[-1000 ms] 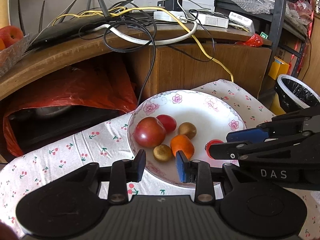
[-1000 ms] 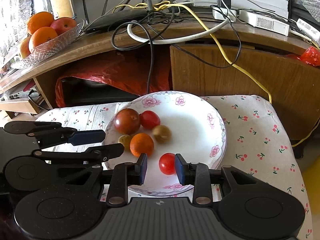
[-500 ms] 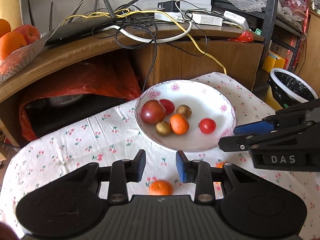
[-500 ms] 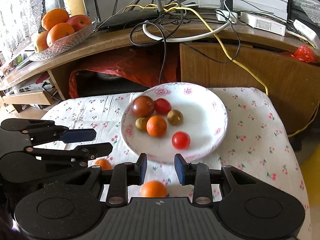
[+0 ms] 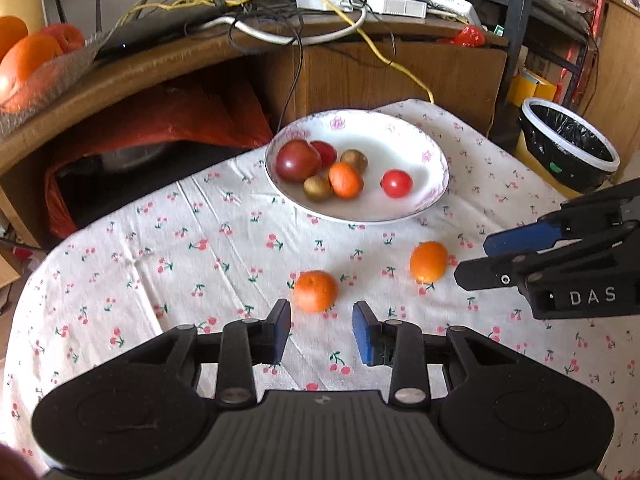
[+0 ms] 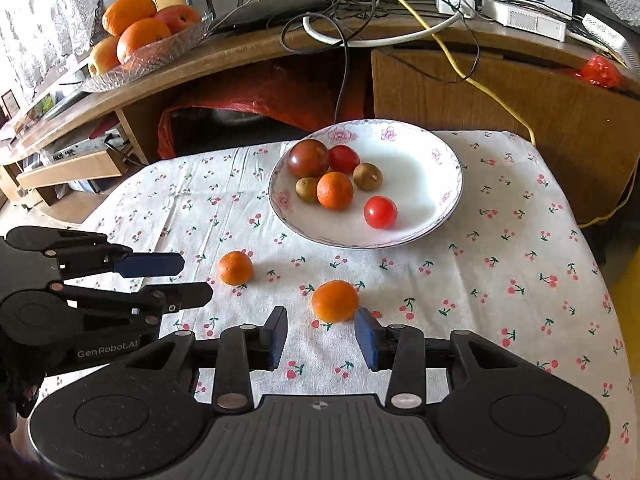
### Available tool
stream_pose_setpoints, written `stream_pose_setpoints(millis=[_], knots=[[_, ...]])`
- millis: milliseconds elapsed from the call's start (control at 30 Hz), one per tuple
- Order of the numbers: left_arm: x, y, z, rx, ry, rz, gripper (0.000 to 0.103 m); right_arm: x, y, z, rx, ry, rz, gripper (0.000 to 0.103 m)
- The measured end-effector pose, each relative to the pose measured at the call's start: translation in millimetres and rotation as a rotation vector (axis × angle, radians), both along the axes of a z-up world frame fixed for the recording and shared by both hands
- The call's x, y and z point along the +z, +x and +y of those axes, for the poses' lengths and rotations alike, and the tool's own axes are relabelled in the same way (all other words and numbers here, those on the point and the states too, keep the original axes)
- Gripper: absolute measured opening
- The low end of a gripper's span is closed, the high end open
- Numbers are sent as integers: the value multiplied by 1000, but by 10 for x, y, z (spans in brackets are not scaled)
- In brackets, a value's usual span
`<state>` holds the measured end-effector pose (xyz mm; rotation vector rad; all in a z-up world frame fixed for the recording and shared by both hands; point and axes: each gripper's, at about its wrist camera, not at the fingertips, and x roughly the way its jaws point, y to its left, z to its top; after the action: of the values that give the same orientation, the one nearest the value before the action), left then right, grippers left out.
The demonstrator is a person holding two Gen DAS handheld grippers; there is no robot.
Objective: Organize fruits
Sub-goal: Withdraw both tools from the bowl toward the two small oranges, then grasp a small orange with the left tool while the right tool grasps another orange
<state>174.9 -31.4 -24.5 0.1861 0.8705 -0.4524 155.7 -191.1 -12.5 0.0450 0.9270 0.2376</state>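
Observation:
A white floral plate on the cherry-print cloth holds several fruits: a dark red one, two red tomatoes, two kiwis and a tangerine. Two more tangerines lie on the cloth in front of it. One tangerine sits just ahead of my left gripper, which is open and empty. The other tangerine lies just ahead of my right gripper, close to its right finger. That gripper is open and holds nothing.
A curved wooden shelf behind the table carries a glass bowl of oranges and an apple, a router and tangled cables. A red plastic bag sits under the shelf. A black-lined bin stands past the table's right edge.
Both grippers have drawn back from the plate. The small red tomato that lay between my right fingers stays on the plate. The two tangerines on the cloth have come into view.

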Motion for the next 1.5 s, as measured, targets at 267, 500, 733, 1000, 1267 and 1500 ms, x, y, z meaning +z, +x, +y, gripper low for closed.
stream_pose_setpoints(millis=[267,500,733,1000,1267,1500], knots=[[-104,198,-55,-7,-24,8,42,-157,144,9,13,-9,14,34],[-215,272,-140,-25,12,8,47,-262,257,-22,25,-8,27,35],[-246,336,-141,-21,27,1,48,-337,303,5,39,-13,35,35],[-318,412,-156,-14,27,29,48,-370,343,-11,36,-17,41,31],[-321,396,-172,-15,29,46,46,-363,334,10,53,-39,37,28],[-278,376,-186,-29,22,42,41,-332,316,12,64,-34,47,27]])
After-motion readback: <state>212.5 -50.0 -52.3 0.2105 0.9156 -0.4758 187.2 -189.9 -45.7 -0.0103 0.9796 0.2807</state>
